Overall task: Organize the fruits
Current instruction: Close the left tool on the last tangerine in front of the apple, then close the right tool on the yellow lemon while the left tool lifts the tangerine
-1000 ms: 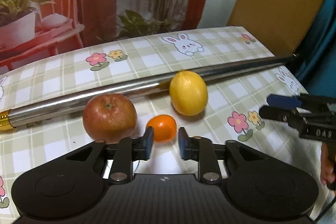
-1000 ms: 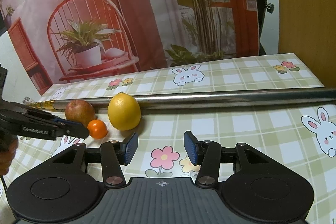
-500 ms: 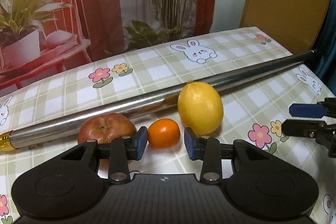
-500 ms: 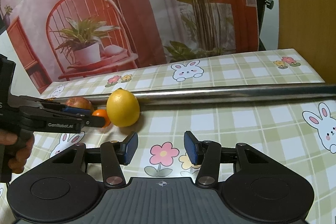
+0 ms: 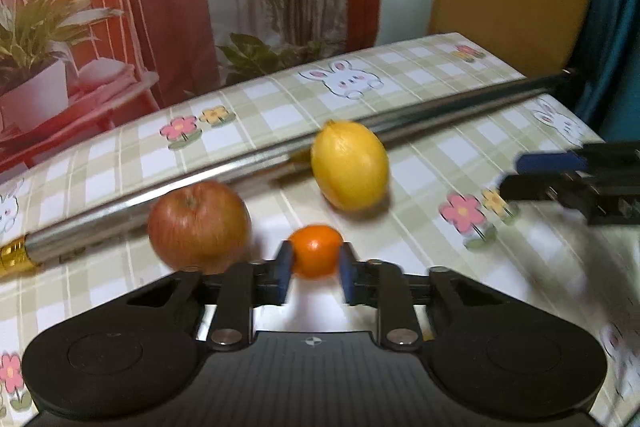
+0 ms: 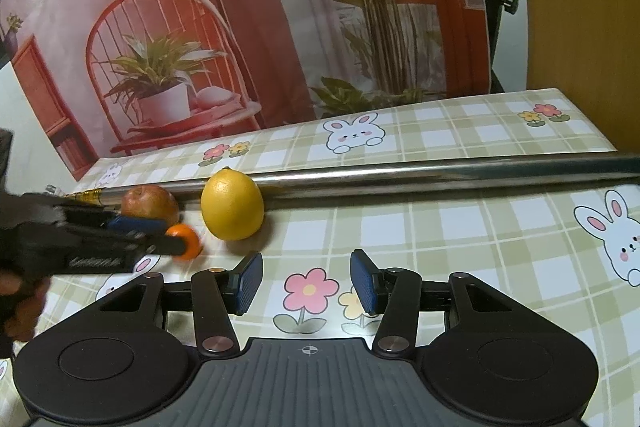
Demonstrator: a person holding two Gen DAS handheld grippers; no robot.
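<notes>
Orange mandarin (image 5: 316,255), yellow lemon (image 5: 350,165), red apple (image 5: 198,223).

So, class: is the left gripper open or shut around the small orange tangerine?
Shut: the left gripper has both blue pads pressed against the small orange tangerine.

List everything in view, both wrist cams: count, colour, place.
tangerine: 1, orange, between the left gripper's pads
apple: 1, red, left of the tangerine, by the pole
lemon: 1, yellow, against the pole
metal pole: 1, silver with a gold end, lying across the table
tablecloth: 1, green check with bunnies and flowers
backdrop: 1, printed red chair and plants, behind the table
left gripper: 1, black with blue pads, shut on the tangerine
right gripper: 1, black with blue pads, open over the tablecloth
</notes>
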